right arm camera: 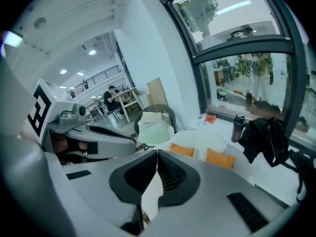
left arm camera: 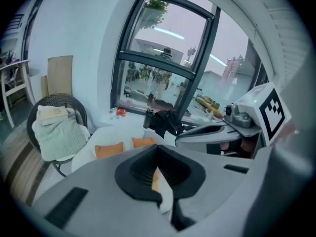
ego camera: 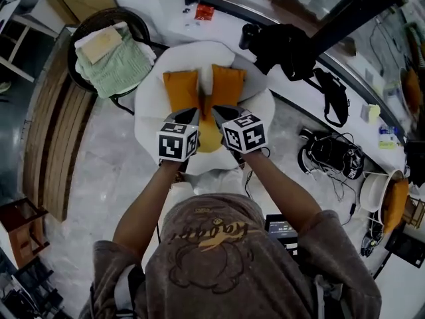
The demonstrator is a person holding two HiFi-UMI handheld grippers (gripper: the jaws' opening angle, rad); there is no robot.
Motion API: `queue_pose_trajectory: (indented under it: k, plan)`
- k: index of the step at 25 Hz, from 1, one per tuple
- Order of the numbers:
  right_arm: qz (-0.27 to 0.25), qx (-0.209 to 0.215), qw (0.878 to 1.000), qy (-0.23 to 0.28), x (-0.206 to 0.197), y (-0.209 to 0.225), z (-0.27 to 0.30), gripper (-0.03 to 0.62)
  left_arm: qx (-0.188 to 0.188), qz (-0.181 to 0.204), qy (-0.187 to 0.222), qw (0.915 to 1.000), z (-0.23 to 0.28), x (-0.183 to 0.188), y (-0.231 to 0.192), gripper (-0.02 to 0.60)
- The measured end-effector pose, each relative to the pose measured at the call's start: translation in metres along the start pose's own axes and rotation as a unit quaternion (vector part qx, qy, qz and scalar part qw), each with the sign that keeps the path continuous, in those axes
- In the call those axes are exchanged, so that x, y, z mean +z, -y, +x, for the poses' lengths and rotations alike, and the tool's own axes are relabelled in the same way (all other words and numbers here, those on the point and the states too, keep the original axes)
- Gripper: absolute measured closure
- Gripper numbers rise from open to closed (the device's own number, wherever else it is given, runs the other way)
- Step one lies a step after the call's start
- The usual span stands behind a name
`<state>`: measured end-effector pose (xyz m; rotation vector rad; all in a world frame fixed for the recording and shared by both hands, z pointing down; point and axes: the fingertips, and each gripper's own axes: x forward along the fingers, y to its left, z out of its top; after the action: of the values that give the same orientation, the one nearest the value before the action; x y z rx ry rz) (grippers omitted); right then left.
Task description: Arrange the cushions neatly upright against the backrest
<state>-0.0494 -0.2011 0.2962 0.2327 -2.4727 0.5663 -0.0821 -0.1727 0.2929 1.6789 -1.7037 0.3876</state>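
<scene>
I count three orange cushions; two tongs, left tongs and right tongs; one white armchair; one wicker chair; one green blanket; one black bottle; one black jacket.

left gripper and right gripper clamped

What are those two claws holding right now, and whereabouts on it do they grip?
Both the left gripper and the right gripper are shut on one orange cushion, each pinching its edge, side by side.
</scene>
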Motion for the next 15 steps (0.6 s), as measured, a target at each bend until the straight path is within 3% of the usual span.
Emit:
queue_pose_trajectory:
  k: [9,15]
  plan:
    - [-0.060,0.051,0.994,0.070,0.040,-0.065,-0.067,0.572,-0.057,0.099,0.033,0.9930,-0.074,0.020,0.048,0.577]
    - [-0.118,0.066,0.984,0.115,0.046,-0.106,-0.111,0.572,-0.092,0.126,0.100,0.9827,-0.128,0.028,0.075,0.577]
